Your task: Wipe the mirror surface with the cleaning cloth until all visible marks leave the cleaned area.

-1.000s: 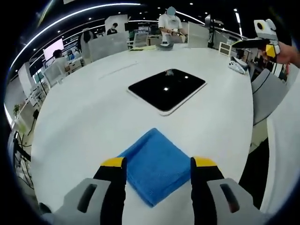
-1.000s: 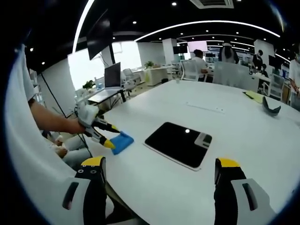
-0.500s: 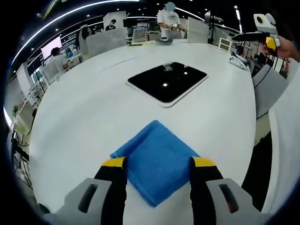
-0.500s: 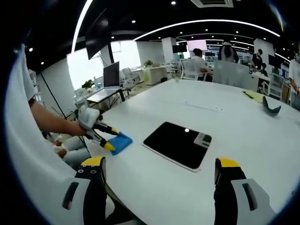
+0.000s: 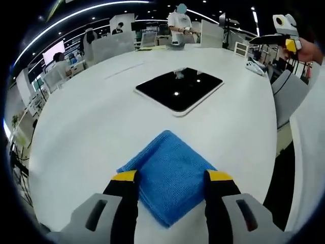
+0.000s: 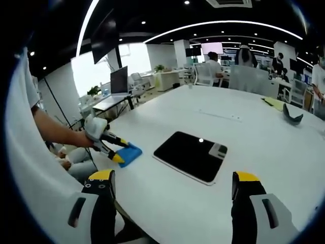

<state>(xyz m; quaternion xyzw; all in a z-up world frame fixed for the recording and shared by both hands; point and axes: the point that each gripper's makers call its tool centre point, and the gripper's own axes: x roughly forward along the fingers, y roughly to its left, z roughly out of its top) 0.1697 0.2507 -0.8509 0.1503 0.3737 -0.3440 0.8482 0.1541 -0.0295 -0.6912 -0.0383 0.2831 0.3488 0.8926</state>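
Note:
A folded blue cleaning cloth (image 5: 168, 174) lies on the white table near its front edge. My left gripper (image 5: 169, 179) stands open with its yellow-tipped jaws on either side of the cloth's near part. Beyond it lies the dark square mirror (image 5: 179, 88) with a white rim, flat on the table. In the right gripper view the mirror (image 6: 191, 154) sits at the centre, and the left gripper (image 6: 118, 150) straddles the cloth (image 6: 129, 152) at the left. My right gripper (image 6: 172, 179) is open, held above the table, apart from the mirror. The right gripper (image 5: 282, 35) also appears at the upper right of the left gripper view.
The round white table (image 5: 96, 117) is wide and mostly bare. A white device (image 5: 255, 68) lies at its far right edge, a dark object (image 6: 293, 114) and yellow sheet (image 6: 275, 103) on its far side. People stand and sit beyond, among desks and chairs.
The left gripper has edged forward and down over the cloth, which now reaches further between its jaws. The right gripper has hardly moved.

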